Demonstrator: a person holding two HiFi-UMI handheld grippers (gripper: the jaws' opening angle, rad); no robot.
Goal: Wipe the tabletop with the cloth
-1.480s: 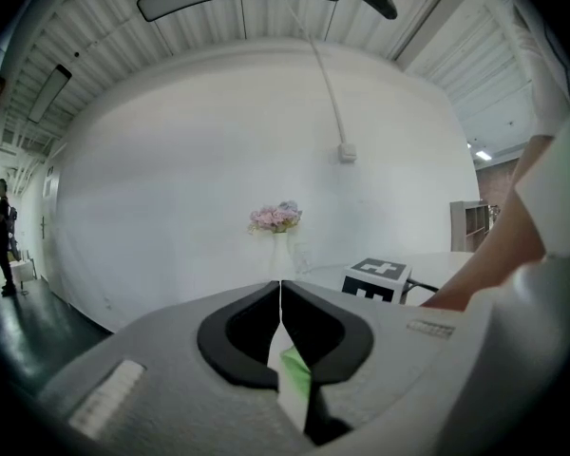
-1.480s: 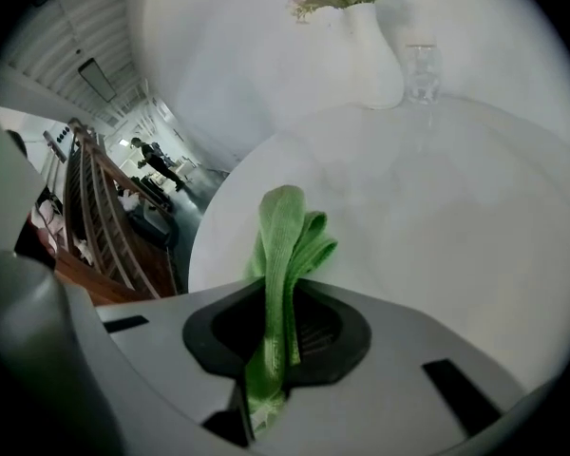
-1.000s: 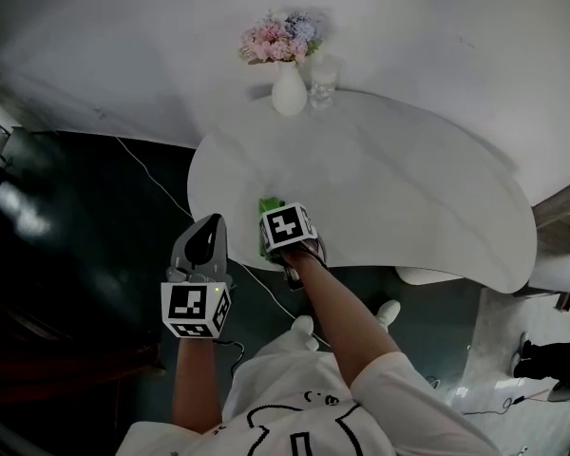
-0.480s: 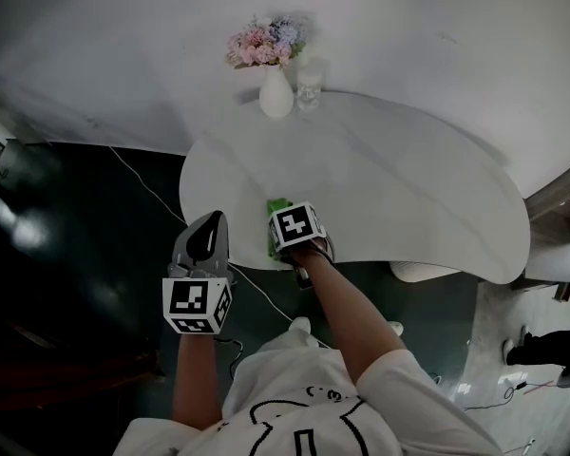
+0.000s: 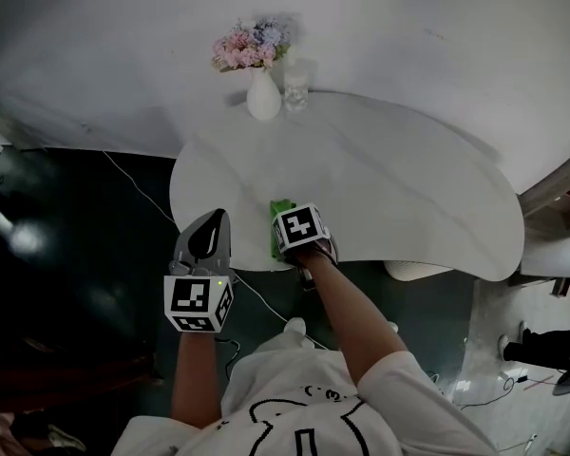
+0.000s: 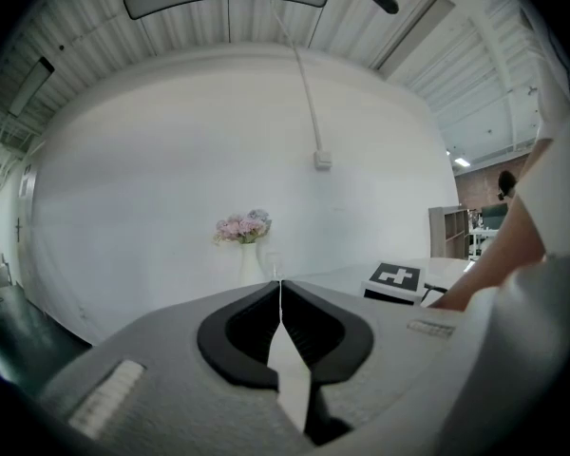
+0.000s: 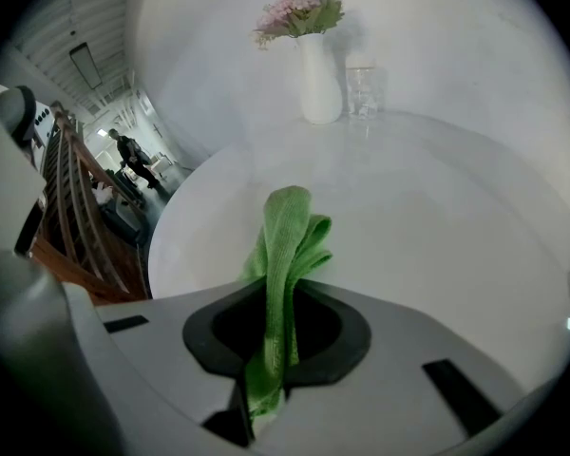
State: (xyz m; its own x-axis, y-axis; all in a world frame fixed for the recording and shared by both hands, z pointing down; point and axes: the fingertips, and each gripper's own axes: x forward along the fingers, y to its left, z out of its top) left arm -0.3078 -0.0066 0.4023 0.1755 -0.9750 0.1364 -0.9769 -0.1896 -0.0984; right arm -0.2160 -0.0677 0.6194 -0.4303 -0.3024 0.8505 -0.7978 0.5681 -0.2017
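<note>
1. The right gripper [image 5: 285, 224] is clamped on the green cloth [image 7: 287, 237]. The folded strip is pinched between its jaws, and the free end pokes out ahead.
2. The cloth sits at the near edge of the bench [image 5: 408, 183], toward its left end. Its long axis runs away from the gripper toward the far edge, where the vase [image 5: 263, 98] and the glass [image 5: 294, 90] stand.
3. Judging from that, nearly all the bare top lies ahead and to the right of the cloth, so the stroke likely goes that way.
4. The left gripper [image 5: 207, 240] hangs off the bench beyond its near-left edge. Its jaws are pressed together on nothing. The right one is the nearer, already over the top.
5. Hard to call: the marker cube covers most of the cloth in the head view, and the right gripper view doesn't settle whether the cloth touches the surface. No dirt can be made out.
</note>
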